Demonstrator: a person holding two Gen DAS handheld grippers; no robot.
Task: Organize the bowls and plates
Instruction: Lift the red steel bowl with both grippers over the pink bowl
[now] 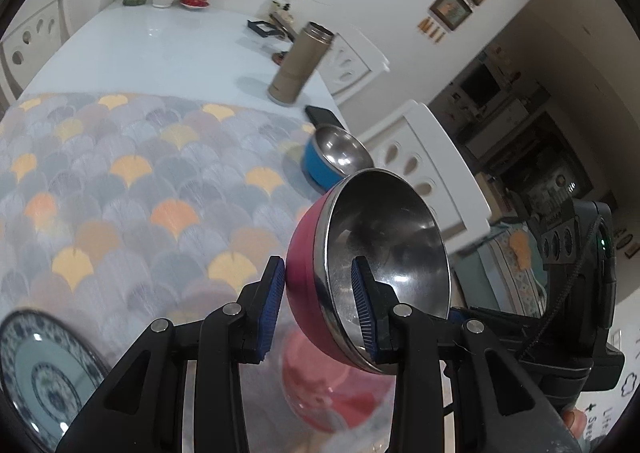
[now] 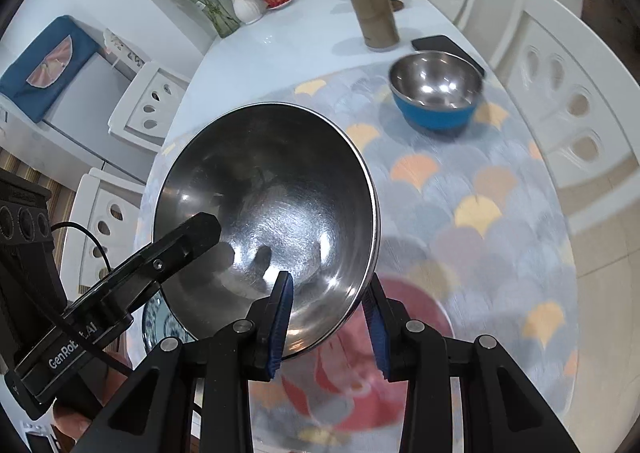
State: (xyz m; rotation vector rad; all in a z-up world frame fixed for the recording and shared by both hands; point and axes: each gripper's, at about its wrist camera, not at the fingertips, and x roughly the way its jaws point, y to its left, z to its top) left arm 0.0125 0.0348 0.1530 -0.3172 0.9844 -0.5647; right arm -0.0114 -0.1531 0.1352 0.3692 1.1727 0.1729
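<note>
Patterned tablecloth [image 2: 460, 189] carries a blue bowl [image 2: 436, 93] beyond the pink bowl [image 1: 360, 265] both grippers [image 1: 318, 305] [image 2: 330, 321] clamp.

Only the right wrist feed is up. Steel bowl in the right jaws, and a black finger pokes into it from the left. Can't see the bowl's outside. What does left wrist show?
Observer: The bowl is pink outside, with a steel lining.
Operator: That black finger, is it gripping?
Observer: Yes. The left gripper clamps the bowl's wall, one blue pad on the pink outside and the other inside.
Operator: Anything on the table to the left of it?
Observer: A blue-and-white patterned plate sits at the lower left. Your view catches only a sliver of it.
</note>
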